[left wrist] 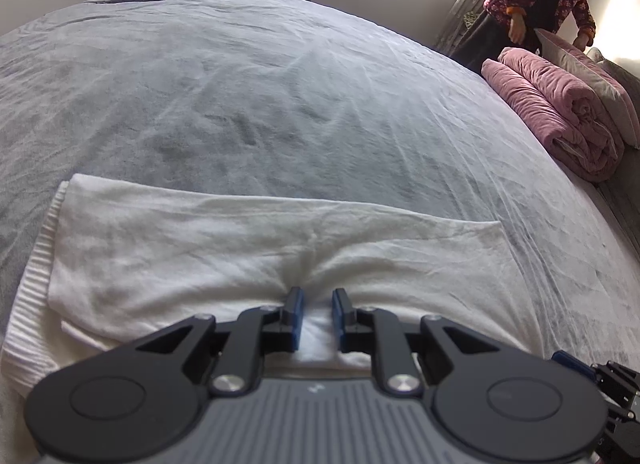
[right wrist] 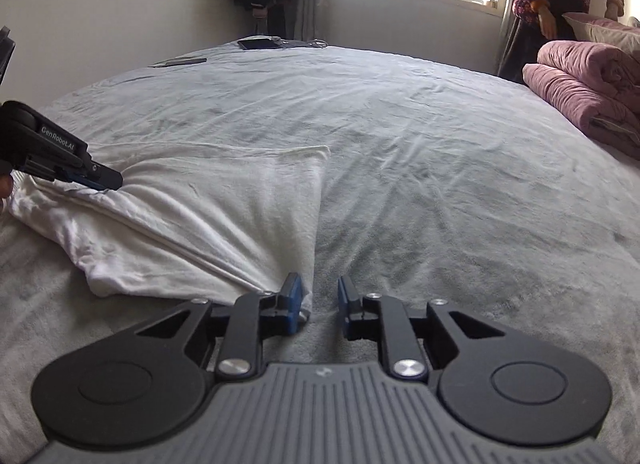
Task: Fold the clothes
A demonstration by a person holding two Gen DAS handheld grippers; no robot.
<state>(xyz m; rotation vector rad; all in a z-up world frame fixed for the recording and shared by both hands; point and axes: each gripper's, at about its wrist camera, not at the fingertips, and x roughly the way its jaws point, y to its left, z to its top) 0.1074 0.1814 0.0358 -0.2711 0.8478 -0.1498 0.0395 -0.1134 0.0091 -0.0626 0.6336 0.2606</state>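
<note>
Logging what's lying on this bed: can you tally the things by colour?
White: 1, the folded garment
Pink: 2, the rolled quilt and the pillow on it
Dark: 2, the tablet and the flat strip
Total: 5

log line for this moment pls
task: fold clothes | left claw: shut on white garment | right claw: open, garment corner beside one finger | surface: grey bed
</note>
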